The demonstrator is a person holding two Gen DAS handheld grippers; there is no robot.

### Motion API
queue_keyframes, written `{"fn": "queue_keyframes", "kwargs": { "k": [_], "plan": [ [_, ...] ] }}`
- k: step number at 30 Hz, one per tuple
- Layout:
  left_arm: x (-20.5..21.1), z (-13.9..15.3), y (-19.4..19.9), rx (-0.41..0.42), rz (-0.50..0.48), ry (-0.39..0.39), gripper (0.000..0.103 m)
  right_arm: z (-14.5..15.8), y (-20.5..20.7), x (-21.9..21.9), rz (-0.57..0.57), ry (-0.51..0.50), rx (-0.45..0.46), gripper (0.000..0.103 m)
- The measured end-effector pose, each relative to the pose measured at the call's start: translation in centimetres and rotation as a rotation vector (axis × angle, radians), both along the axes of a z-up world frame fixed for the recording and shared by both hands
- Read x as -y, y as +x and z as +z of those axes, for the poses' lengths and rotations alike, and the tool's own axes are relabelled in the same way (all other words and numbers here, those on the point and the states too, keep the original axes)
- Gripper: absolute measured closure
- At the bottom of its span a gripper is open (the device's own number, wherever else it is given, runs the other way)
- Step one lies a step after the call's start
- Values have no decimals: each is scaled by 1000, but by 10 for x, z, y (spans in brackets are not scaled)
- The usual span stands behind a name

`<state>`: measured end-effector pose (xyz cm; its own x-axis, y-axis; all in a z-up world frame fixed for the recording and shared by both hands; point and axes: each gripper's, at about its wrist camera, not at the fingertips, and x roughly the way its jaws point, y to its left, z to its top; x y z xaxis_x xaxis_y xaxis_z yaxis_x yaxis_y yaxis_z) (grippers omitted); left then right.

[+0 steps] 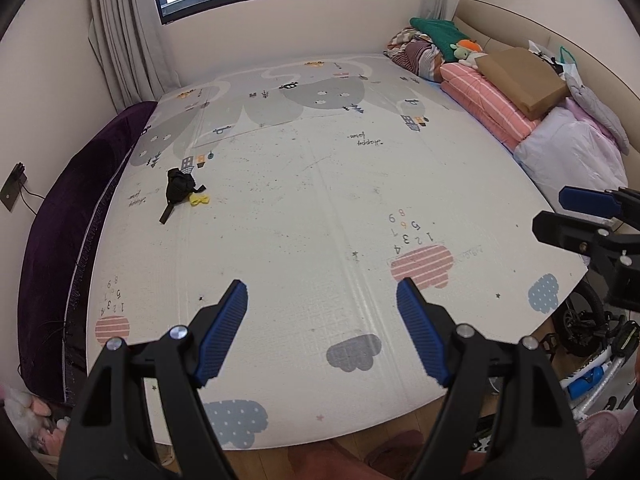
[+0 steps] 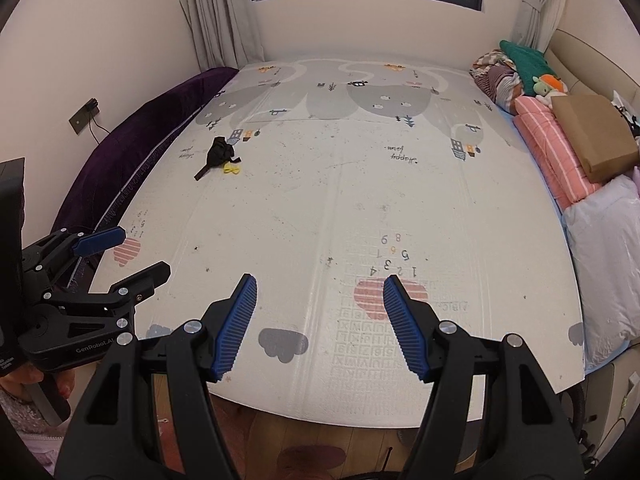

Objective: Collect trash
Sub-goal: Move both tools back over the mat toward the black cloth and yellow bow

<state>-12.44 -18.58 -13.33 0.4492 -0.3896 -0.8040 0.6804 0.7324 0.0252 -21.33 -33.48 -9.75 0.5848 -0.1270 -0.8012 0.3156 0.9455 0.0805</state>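
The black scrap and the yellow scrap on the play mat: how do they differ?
The black scrap is clearly the bigger, a crumpled bundle with a flat strip trailing toward the camera; the yellow scrap is a small bow-like twist. The black one lies nearer the purple cushion, the yellow on its open-mat side. Both lie loose on the play mat, close together, far from either gripper.

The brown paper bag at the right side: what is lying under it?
The brown paper bag rests on a folded pink striped blanket, with a white bundle next to it. How far the blanket reaches beneath the bag is covered, so it cannot be seen.
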Motion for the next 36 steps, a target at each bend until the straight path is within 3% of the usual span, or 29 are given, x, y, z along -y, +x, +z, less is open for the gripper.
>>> {"fn": "queue_keyframes", "kwargs": {
  "k": [8,22,30,36],
  "plan": [
    [-38,11,104,24,16,17,26,6,114,-38,33,-1,-6,37],
    [-130,-11,290,-16,163,66,26,-22,329,-125,196,0,-59,37],
    [-130,-59,363,-15,231,71,26,-67,422,-133,315,-22,-81,37],
    [-114,-114,412,-9,226,72,26,-133,483,-129,382,-38,-104,37]
  ]
}}
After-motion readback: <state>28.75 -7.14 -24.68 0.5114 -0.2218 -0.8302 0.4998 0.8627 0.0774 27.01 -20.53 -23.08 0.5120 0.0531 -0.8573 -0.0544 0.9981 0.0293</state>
